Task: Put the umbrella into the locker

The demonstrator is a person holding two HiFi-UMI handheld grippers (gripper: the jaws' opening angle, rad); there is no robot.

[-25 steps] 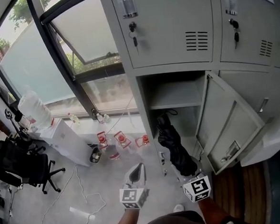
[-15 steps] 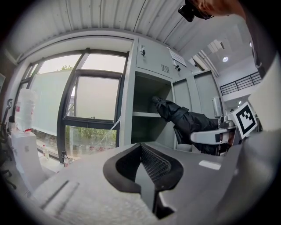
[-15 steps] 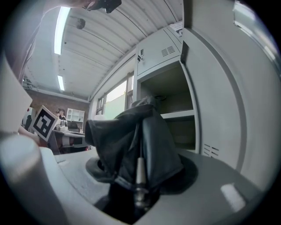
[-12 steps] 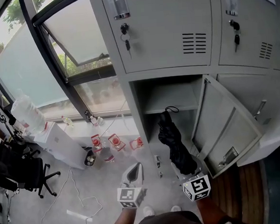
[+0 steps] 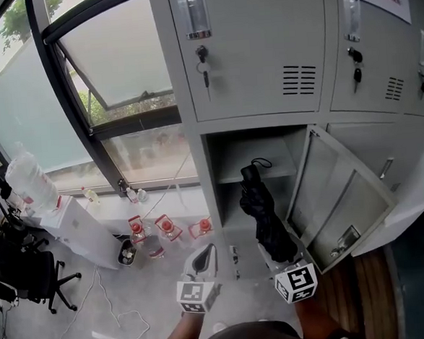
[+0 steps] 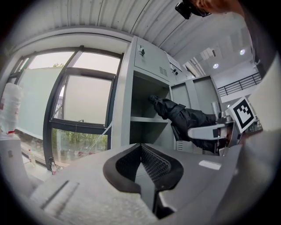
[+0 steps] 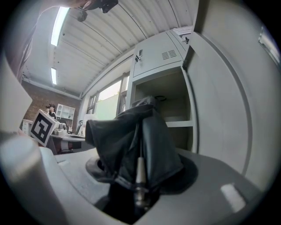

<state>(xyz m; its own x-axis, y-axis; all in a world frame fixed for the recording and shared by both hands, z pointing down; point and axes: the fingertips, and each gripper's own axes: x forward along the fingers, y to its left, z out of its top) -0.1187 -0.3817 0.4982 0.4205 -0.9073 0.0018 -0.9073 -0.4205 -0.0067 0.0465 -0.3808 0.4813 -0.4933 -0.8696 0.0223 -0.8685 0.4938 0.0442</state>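
Looking steeply down at a grey locker [image 5: 258, 53] bank right beside a big window [image 5: 117, 56]. Got one lower compartment standing open, with its door [image 5: 337, 200] swung out to the right and a shelf [image 5: 259, 170] running across the inside near the top. Keys [image 5: 203, 57] hanging in the shut door directly above.

Holding a black folded umbrella [image 5: 267, 215] in the right gripper [image 5: 274, 253] - jaws clamped on the bunched fabric at the near end, with a metal rib tip showing right at the pinch. Slanting up and away from there toward the open compartment, with the far end and its little strap loop sitting about level with the shelf, near the left edge of the opening. Can't tell from any view how far past the front edge of the locker, if at all.

Over on the left gripper [image 5: 207, 256], jaws together and nothing between the ribbed pads. Hanging just beside the right one, out in front of the locker's left edge and not touching the umbrella.

Off to the left by the window - a water jug [image 5: 28, 181] on a white stand, a black office chair [image 5: 20, 269], and a few red-topped bottles [image 5: 165, 226] on the floor [image 5: 98, 296].
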